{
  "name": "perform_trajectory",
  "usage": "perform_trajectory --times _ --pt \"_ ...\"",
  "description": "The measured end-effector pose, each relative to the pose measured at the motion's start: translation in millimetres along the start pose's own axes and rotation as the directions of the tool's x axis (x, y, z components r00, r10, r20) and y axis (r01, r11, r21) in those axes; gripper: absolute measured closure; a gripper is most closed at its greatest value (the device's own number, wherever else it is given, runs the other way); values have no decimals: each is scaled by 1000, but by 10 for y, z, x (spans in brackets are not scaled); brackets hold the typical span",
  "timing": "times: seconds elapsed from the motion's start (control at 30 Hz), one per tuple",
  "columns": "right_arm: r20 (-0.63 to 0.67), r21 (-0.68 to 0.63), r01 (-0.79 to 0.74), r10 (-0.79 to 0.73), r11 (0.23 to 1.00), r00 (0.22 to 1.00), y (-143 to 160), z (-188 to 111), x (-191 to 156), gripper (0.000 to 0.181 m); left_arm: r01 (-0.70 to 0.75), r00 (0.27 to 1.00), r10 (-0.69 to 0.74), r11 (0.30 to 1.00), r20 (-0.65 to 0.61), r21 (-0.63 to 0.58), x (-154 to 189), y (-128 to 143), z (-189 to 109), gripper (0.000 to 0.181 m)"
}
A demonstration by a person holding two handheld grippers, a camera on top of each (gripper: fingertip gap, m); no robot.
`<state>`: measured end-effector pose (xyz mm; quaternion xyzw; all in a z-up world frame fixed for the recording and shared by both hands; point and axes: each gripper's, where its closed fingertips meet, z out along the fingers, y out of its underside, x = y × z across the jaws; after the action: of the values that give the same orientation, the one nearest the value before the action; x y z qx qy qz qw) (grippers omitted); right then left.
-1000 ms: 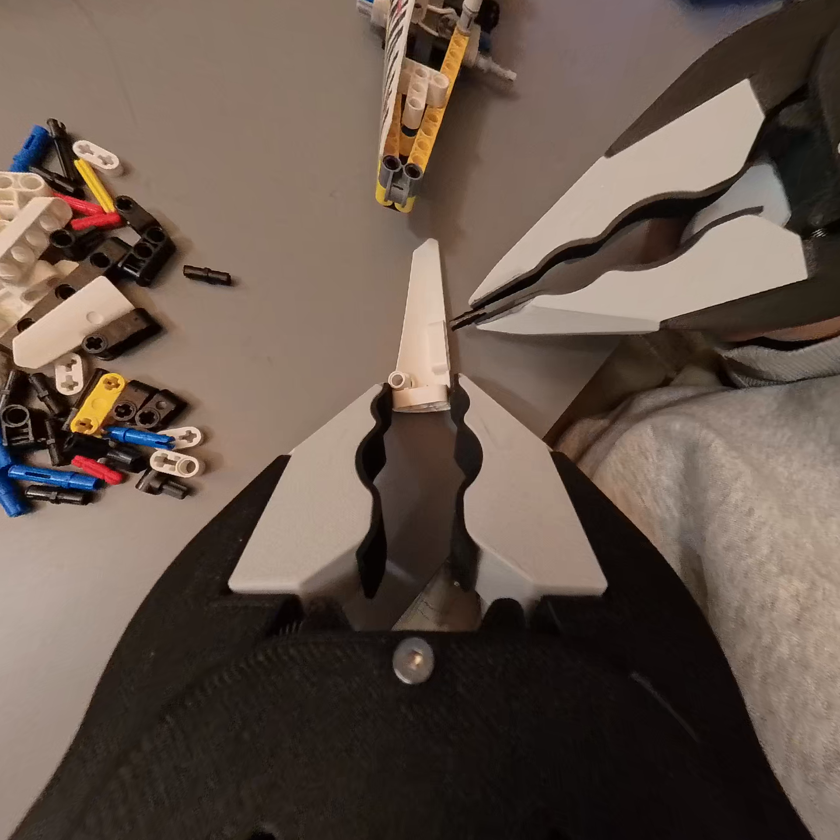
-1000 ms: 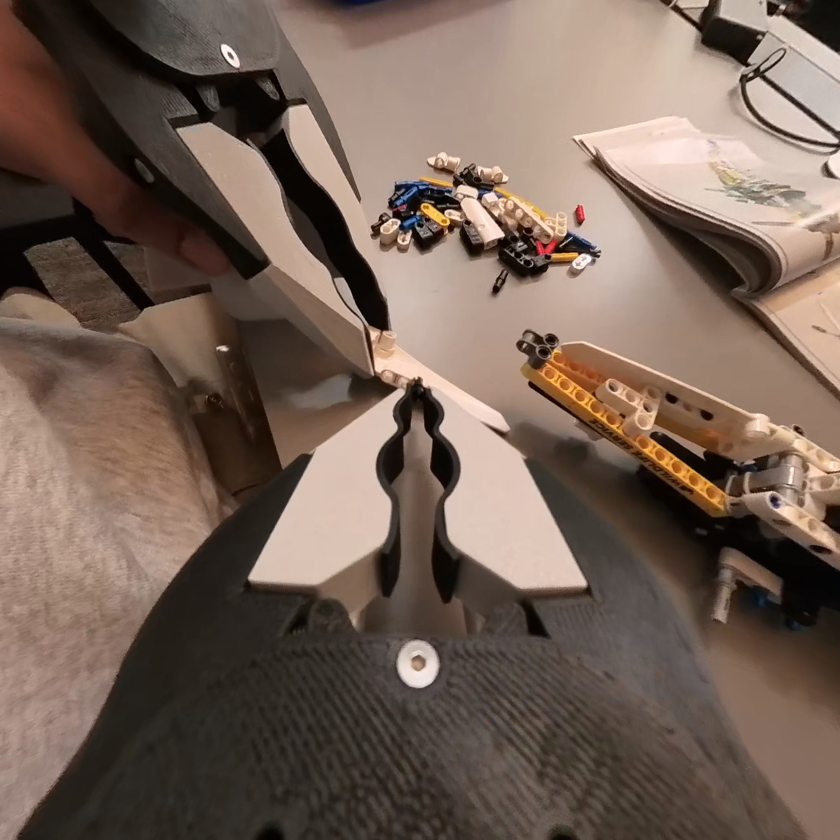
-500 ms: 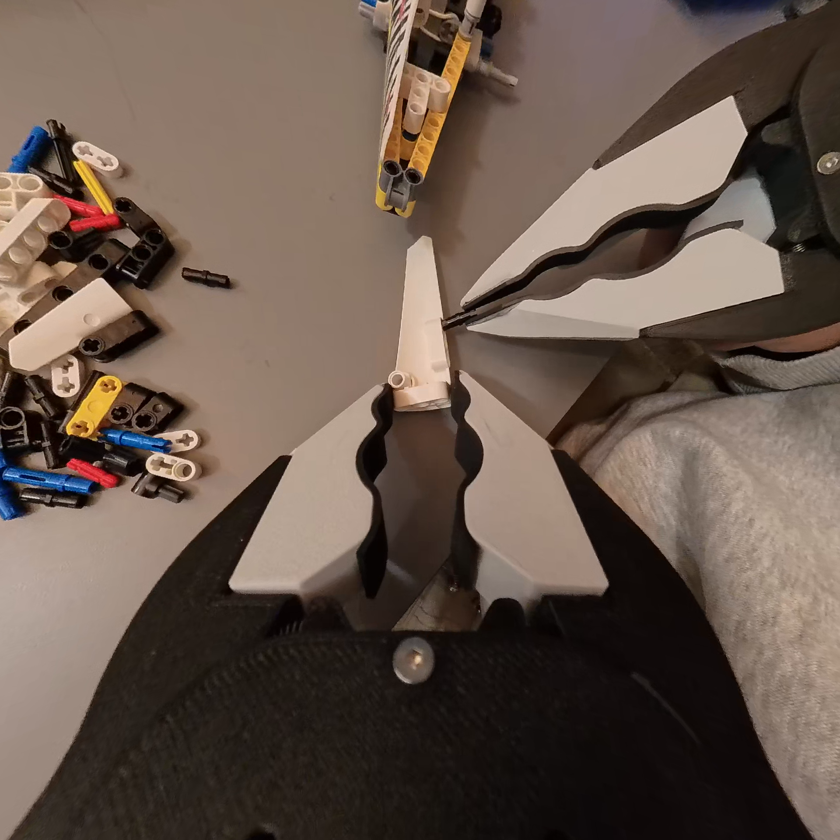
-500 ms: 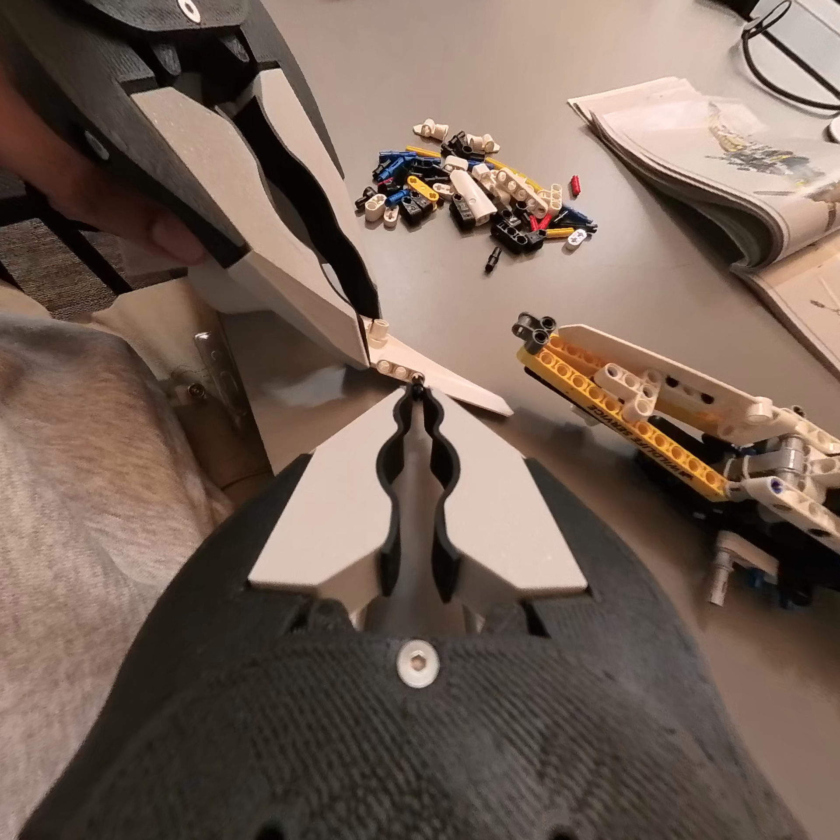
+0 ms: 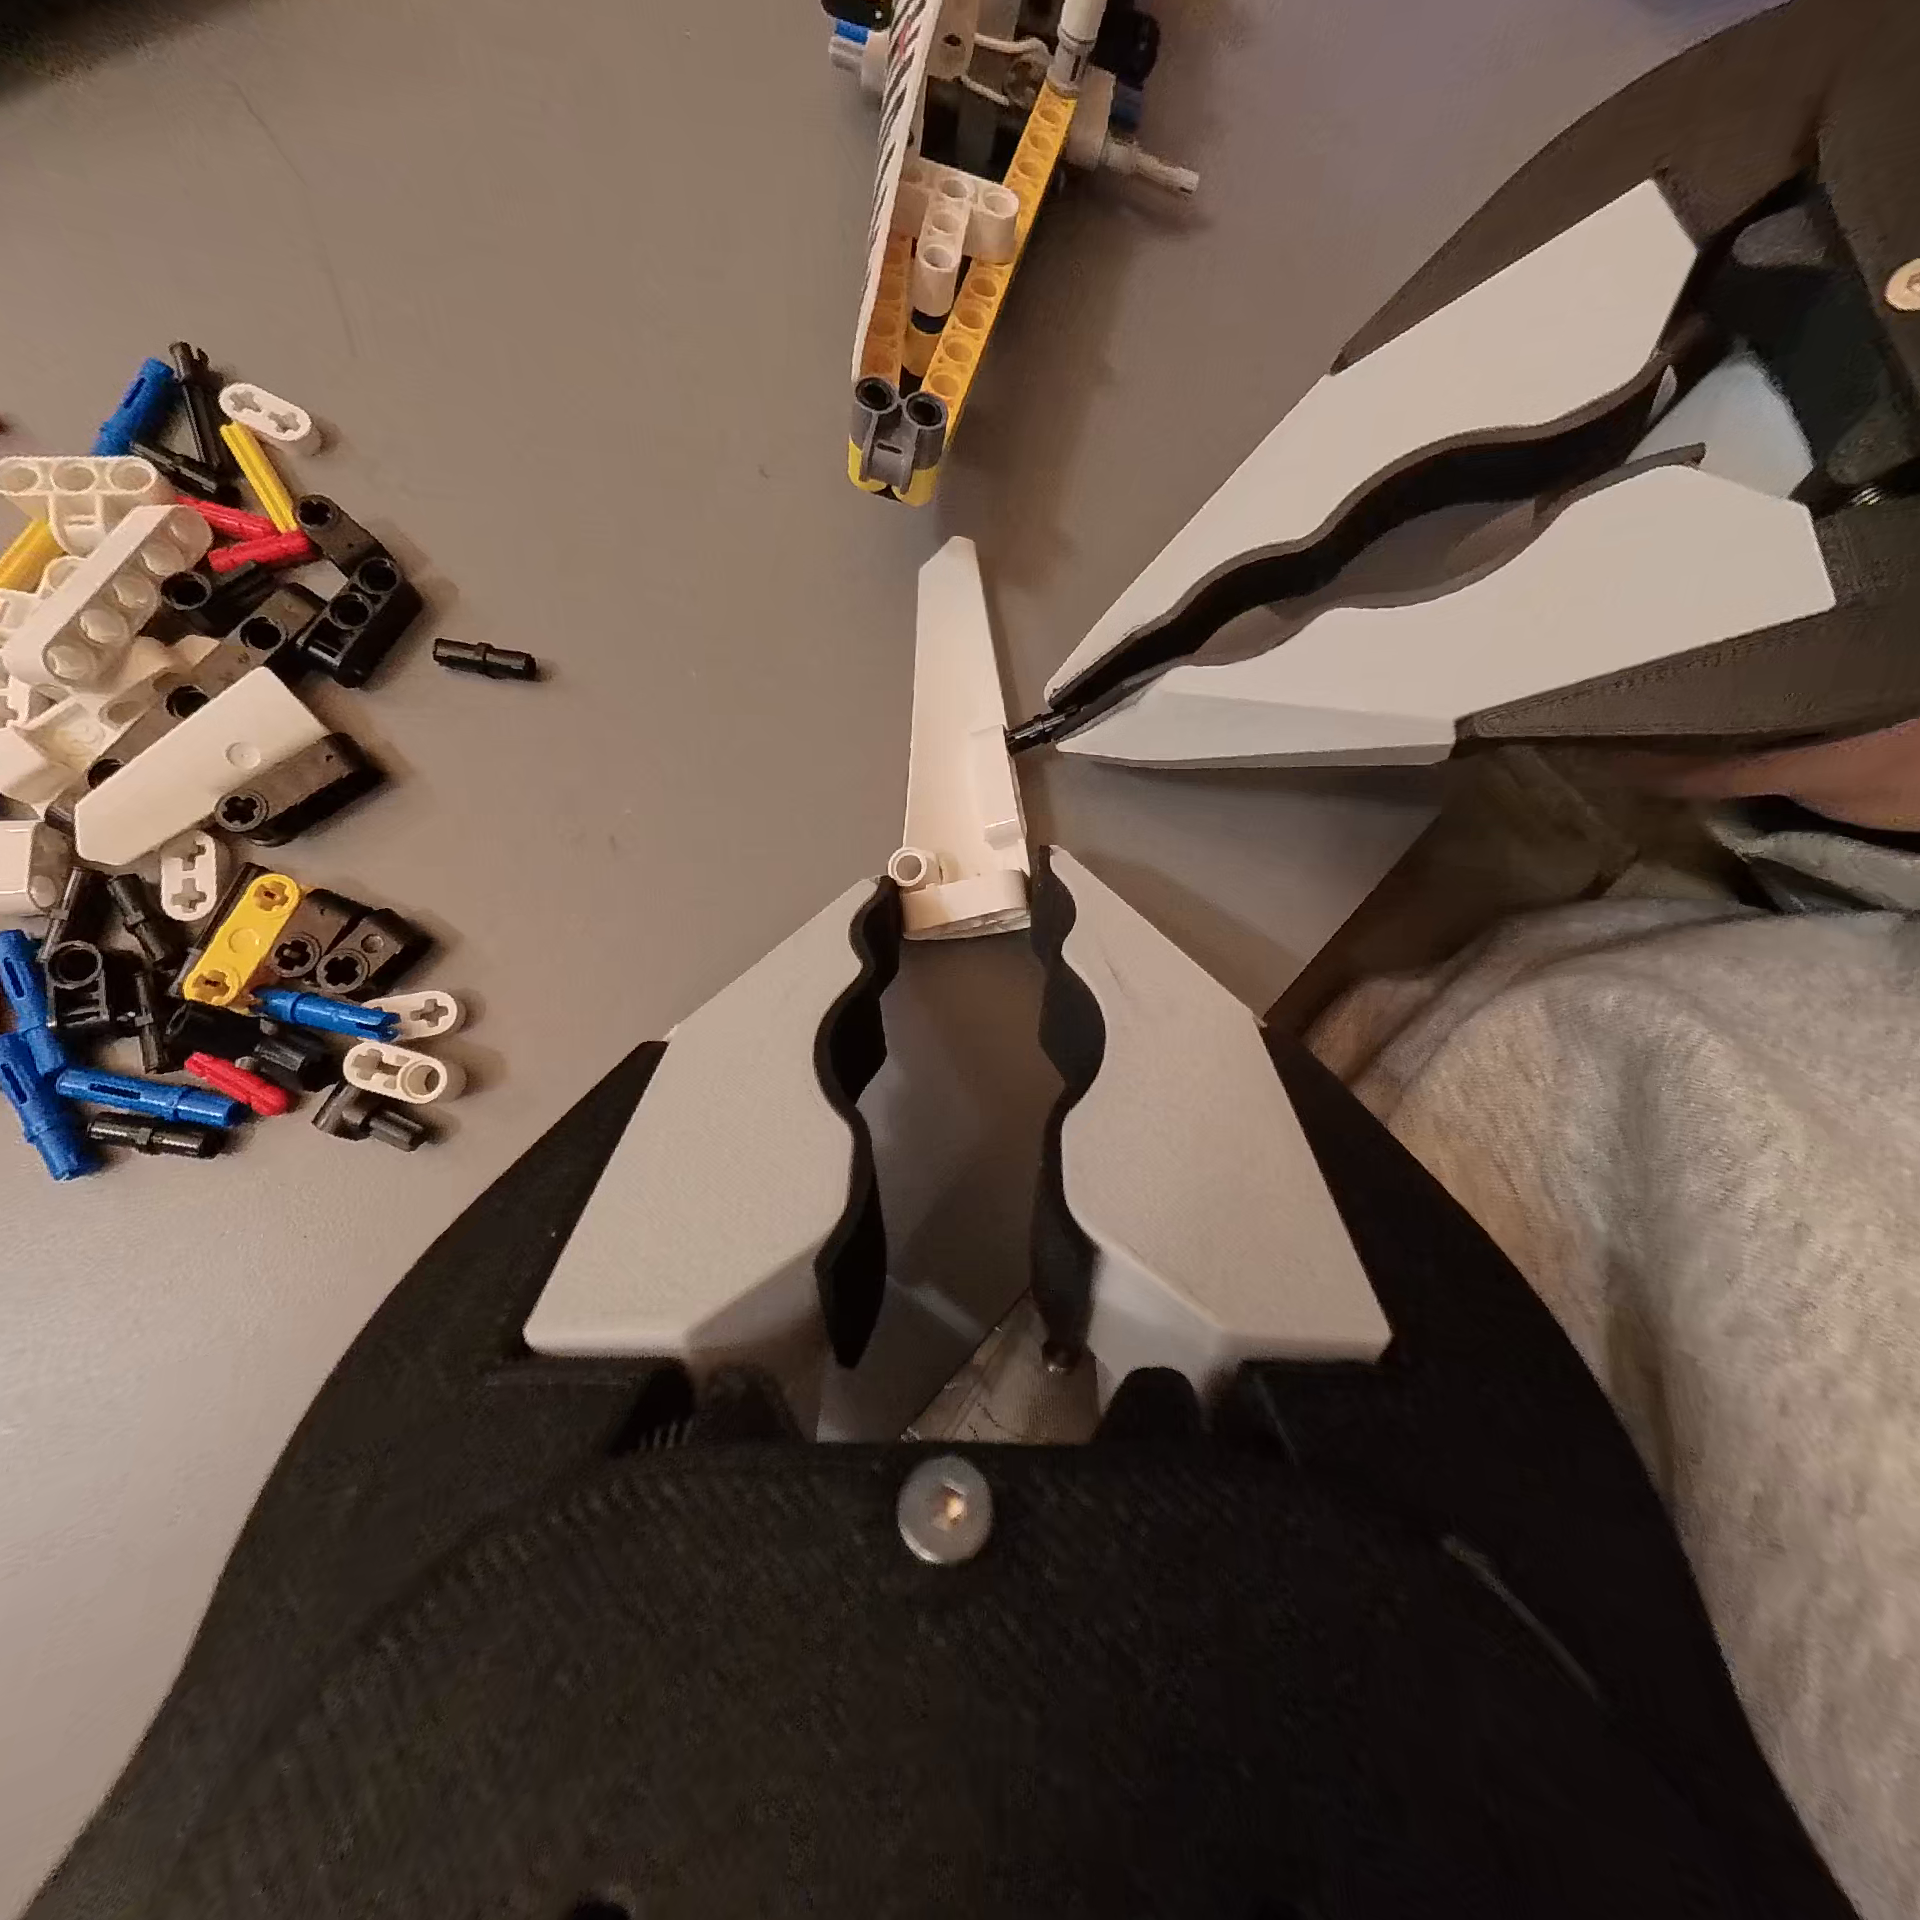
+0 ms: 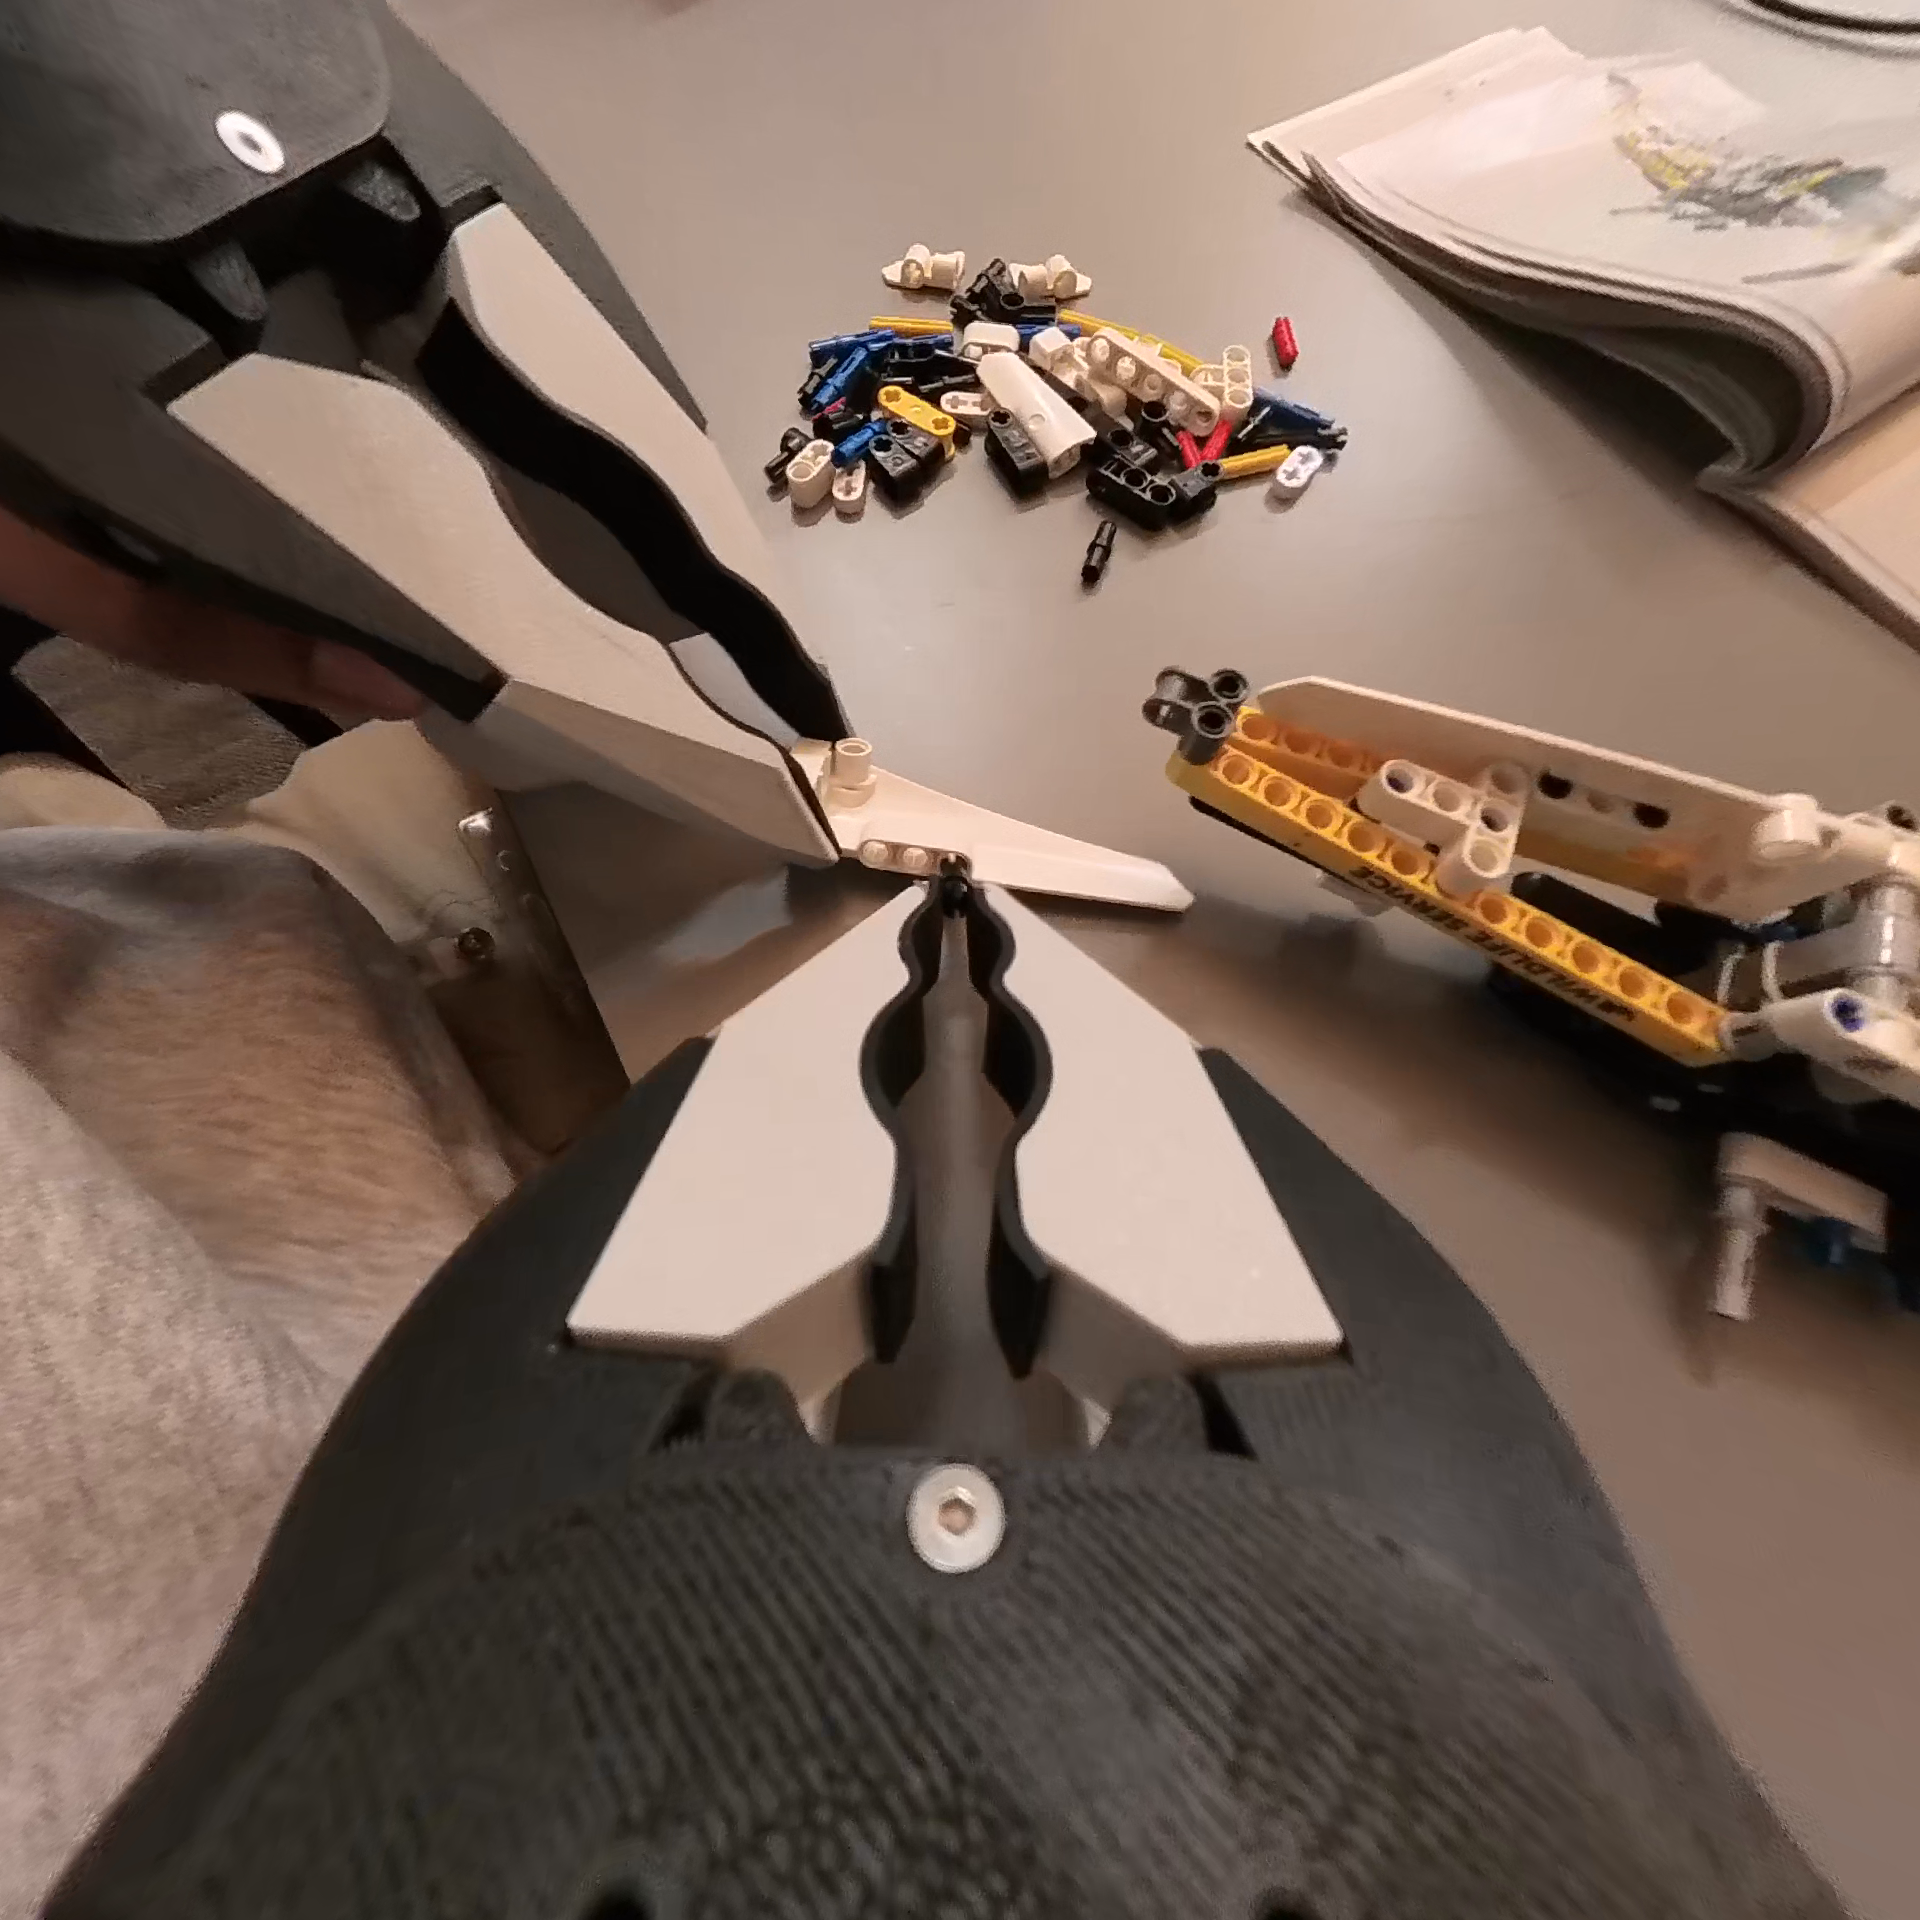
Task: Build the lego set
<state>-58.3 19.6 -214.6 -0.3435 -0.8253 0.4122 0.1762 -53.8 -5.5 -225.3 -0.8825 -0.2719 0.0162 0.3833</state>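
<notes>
Grey counter (image 5: 582,260), broad and matte, under everything. Grey sleeve (image 5: 1662,1195) along the near right edge in the left wrist view.

Open booklet (image 6: 1621,229) at far right in the right wrist view, pages fanned, well apart from the work.

Part-built model (image 6: 1455,831): yellow beams, white panel, 2 grey connector ends facing the grippers, flat on counter right of the work; seen again at top centre (image 5: 945,260) in the left wrist view.

Loose pile of parts (image 5: 177,769) at left: black, white, blue, red, yellow pieces. Same pile far centre (image 6: 1049,416) from the right wrist.

Left gripper (image 5: 961,883): closed on the wide base of a white tapered panel (image 5: 956,717), tip pointing away toward the model. From the right wrist view, same left gripper (image 6: 821,800) coming in from upper left, panel (image 6: 1039,862) held just above the counter.

Right gripper (image 6: 954,899): pinched tight on a small black pin (image 6: 953,883), pin end touching the panel's side edge by its row of holes. Same contact seen from the left (image 5: 1039,727), right gripper (image 5: 1070,712) entering from the right.

1 stray black pin (image 5: 484,658) lying alone between pile and panel.
</notes>
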Motion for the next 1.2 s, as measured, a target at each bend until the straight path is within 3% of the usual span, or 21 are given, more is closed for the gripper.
perform_trajectory --times 0.2,0.4,0.43,0.47,0.5,0.67,0.77,0.83,0.97,1.2 --pt "28 -3 -149 149 989 988 21 13 15 179 1 1000 -1 1000 7 8 4 -3 7 155" --pt "14 -12 -175 176 984 984 48 41 33 179 -28 1000 28 1000 -9 0 42 5 12 154" --pt "8 -12 -173 173 985 985 50 43 39 179 -22 997 22 1000 -74 2 138 3 13 156" --pt "12 -23 -170 170 985 985 66 59 28 179 2 971 -1 1000 -237 1 385 5 4 181" --pt "46 -40 -168 169 985 984 72 88 -32 179 56 950 -55 998 -308 -5 526 10 59 181" --pt "33 -39 -170 171 985 985 75 82 -16 179 -6 993 10 999 -119 34 345 -102 18 176" --pt "55 -42 -186 188 982 981 77 78 -28 179 -17 998 15 1000 -67 -18 166 2 8 173" --pt "50 -42 -181 183 983 982 76 77 -25 179 -17 997 14 999 -70 -45 144 67 0 173" --pt "23 -36 -181 182 983 983 82 56 25 179 -30 994 31 999 -108 16 282 -11 -136 158" --pt "42 -57 -177 180 983 983 131 -1 37 179 -83 997 83 996 -1 -20 138 86 -21 151"
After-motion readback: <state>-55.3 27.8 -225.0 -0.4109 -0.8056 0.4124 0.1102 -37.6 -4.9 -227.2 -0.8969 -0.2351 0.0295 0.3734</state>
